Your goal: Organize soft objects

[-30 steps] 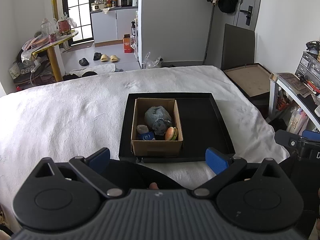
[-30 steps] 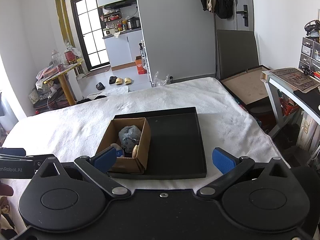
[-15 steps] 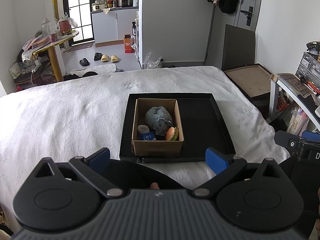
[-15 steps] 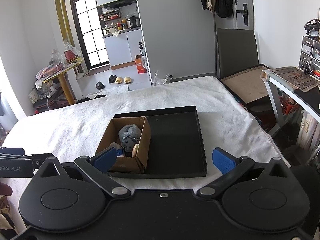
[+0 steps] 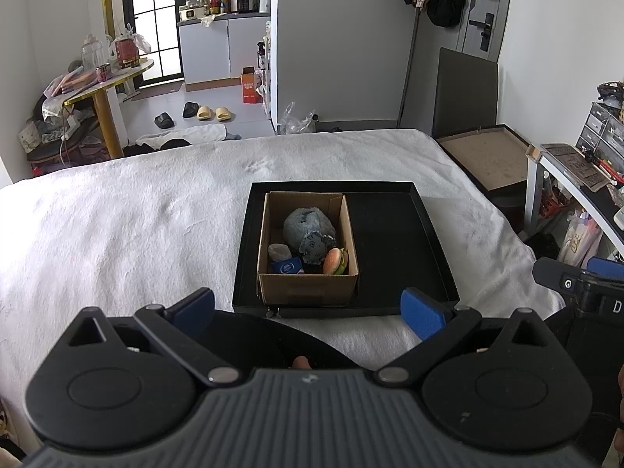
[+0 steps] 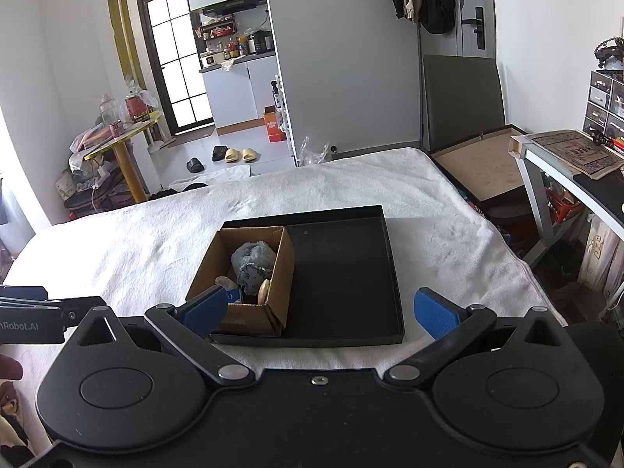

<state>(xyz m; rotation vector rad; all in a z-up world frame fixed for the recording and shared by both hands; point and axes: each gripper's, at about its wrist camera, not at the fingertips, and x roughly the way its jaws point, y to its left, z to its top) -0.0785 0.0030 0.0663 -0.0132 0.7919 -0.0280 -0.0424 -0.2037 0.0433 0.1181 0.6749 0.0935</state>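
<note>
The soft objects sit inside an open cardboard box (image 5: pixel 308 284). A grey plush (image 5: pixel 308 230) fills the middle and far part of the box. A burger toy (image 5: pixel 336 262) rests at the near right corner, touching the plush. A blue packet (image 5: pixel 288 266) lies at the near left, and a pale lump (image 5: pixel 279 250) lies just behind it. In the right wrist view the box (image 6: pixel 253 312) shows the same contents, with the plush (image 6: pixel 251 259) partly hidden by the box wall.

The box stands in the left half of a black tray (image 5: pixel 394 249). The right half of the tray is bare. The tray rests on a white blanket (image 5: pixel 117 226) that covers the whole work surface.

The left gripper (image 5: pixel 308 312) is held above the near edge of the blanket, facing the tray. Its jaws are spread wide and hold nothing. Its blue pads (image 5: pixel 423 314) are well apart from the box.

The right gripper (image 6: pixel 319 310) is held level with it, to the right. Its jaws are likewise spread wide and empty. One of its pads (image 6: pixel 204 308) overlaps the near left corner of the box in the picture; contact cannot be determined.

Beyond the blanket are a brown board (image 5: pixel 485 156) on the right, a yellow table (image 5: pixel 105 85) on the left and slippers (image 5: pixel 212 113) on the floor.
</note>
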